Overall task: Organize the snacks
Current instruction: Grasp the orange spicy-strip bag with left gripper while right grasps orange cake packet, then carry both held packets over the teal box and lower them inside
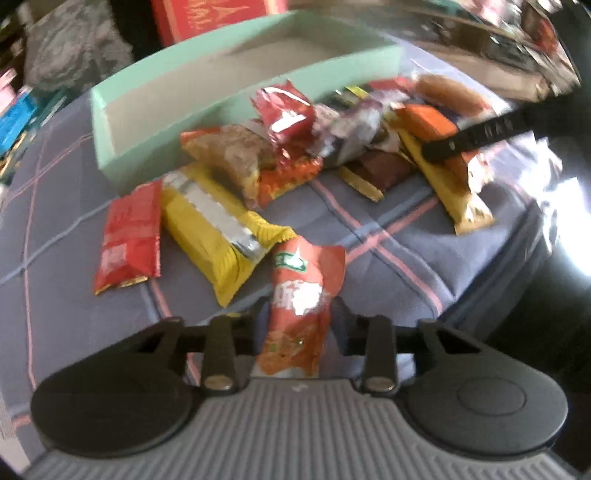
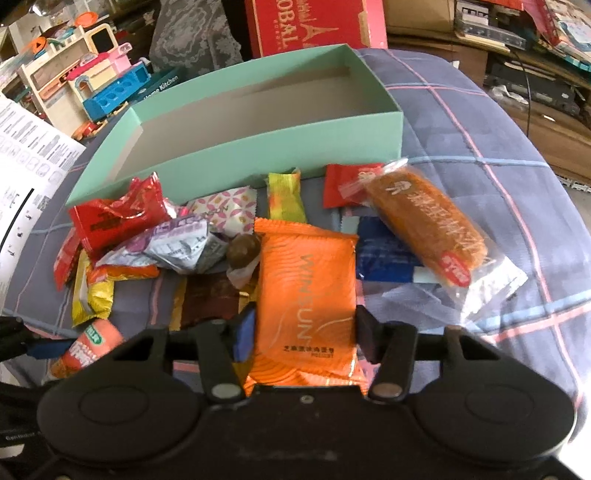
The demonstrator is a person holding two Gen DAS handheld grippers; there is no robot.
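- At the bottom centre of the left wrist view, your left tool (image 1: 295, 325) is clenched on an orange-red snack packet (image 1: 301, 295), which stands up between its fingers.
- Just beyond it, at centre left, a yellow packet with a silver strip (image 1: 218, 229) lies beside a red packet (image 1: 129, 236) on the plaid cloth (image 1: 406, 266).
- Behind them the snacks are heaped against the near wall of the mint-green box (image 1: 122, 110), which sits at upper centre; a crumpled red wrapper (image 1: 286, 110) tops that heap.
- At the right edge of that view, a finger of your right tool (image 1: 480, 136) reaches into the pile.
- At the bottom centre of the right wrist view, your right tool (image 2: 304, 332) grips an orange Winsun packet (image 2: 306, 280) by its sides.
- Crowding that packet, a brown round sweet (image 2: 242, 251) and a grey-purple wrapper (image 2: 173, 243) sit at its upper left, a blue packet (image 2: 384, 254) touches its right edge, and a clear-wrapped bread roll (image 2: 432, 229) lies over the blue one, tilted.
- Nearer the box wall lie a green-yellow sachet (image 2: 284, 195) and a small red packet (image 2: 347, 181).
- Beyond the box, at the top, stand a red carton (image 2: 314, 26) and, upper left, a toy kitchen set (image 2: 85, 77).
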